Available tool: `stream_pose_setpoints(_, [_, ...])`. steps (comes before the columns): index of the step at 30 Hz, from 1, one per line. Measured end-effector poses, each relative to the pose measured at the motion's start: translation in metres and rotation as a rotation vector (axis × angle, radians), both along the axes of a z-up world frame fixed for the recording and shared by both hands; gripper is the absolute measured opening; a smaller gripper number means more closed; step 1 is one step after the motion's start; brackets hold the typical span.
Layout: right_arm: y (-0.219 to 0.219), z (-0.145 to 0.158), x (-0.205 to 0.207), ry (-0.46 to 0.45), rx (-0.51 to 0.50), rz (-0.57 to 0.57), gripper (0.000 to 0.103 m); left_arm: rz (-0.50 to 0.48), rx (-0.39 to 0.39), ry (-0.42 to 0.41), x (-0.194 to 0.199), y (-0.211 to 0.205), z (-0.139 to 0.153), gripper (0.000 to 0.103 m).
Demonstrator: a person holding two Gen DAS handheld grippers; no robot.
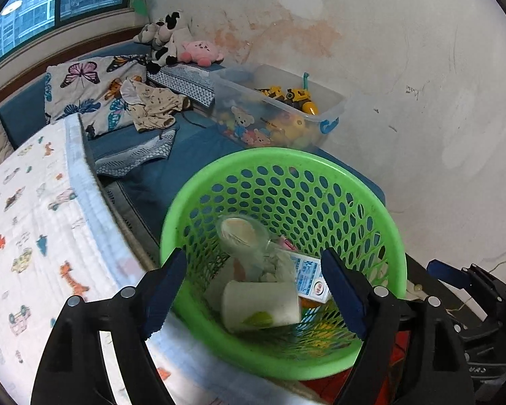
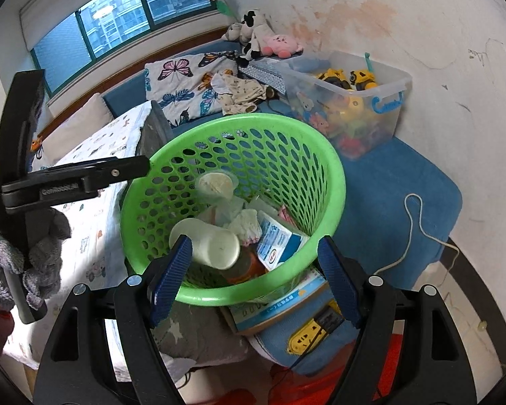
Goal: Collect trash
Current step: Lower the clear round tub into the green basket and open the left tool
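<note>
A green perforated basket (image 1: 393,236) (image 2: 334,182) holds trash: a white paper cup (image 1: 259,305) (image 2: 207,243) on its side, a clear plastic cup (image 1: 241,233) (image 2: 216,184), a blue-and-white carton (image 1: 310,278) (image 2: 278,241) and crumpled tissue (image 2: 244,222). My left gripper (image 1: 256,290) is open and empty, its jaws spread just above the basket's near rim. My right gripper (image 2: 254,275) is open and empty over the basket's near rim. The left gripper's black body (image 2: 74,179) shows at the left in the right wrist view.
The basket stands beside a bed with a white animal-print quilt (image 1: 27,222). A clear bin of toys (image 1: 283,114) (image 2: 350,101) sits on a blue mat by the stained wall. Butterfly pillow (image 1: 84,91), plush toys (image 1: 172,40), a yellow power strip (image 2: 315,332) and a white cord (image 2: 418,222) lie around.
</note>
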State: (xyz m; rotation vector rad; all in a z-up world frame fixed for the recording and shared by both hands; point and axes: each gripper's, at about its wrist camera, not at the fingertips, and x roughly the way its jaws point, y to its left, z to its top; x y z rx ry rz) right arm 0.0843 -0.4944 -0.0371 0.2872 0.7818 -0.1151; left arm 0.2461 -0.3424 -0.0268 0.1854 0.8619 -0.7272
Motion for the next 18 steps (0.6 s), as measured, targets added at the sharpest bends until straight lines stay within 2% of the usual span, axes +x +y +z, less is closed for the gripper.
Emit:
stream_pose_setpoints(12, [0.038, 0.011, -0.004, -0.034, -0.01, 0.044, 0.082, 0.096, -0.015, -0.06, -0.023, 0.067, 0.024, 0.081])
stream_pose_setpoints(15, [0.049, 0.015, -0.006, -0.041, -0.024, 0.061, 0.084, 0.12, -0.021, -0.081, -0.03, 0.085, 0.029, 0.086])
stream_pose_setpoints(18, [0.062, 0.019, -0.006, -0.044, -0.046, 0.077, 0.086, 0.148, -0.033, -0.088, -0.037, 0.103, 0.033, 0.086])
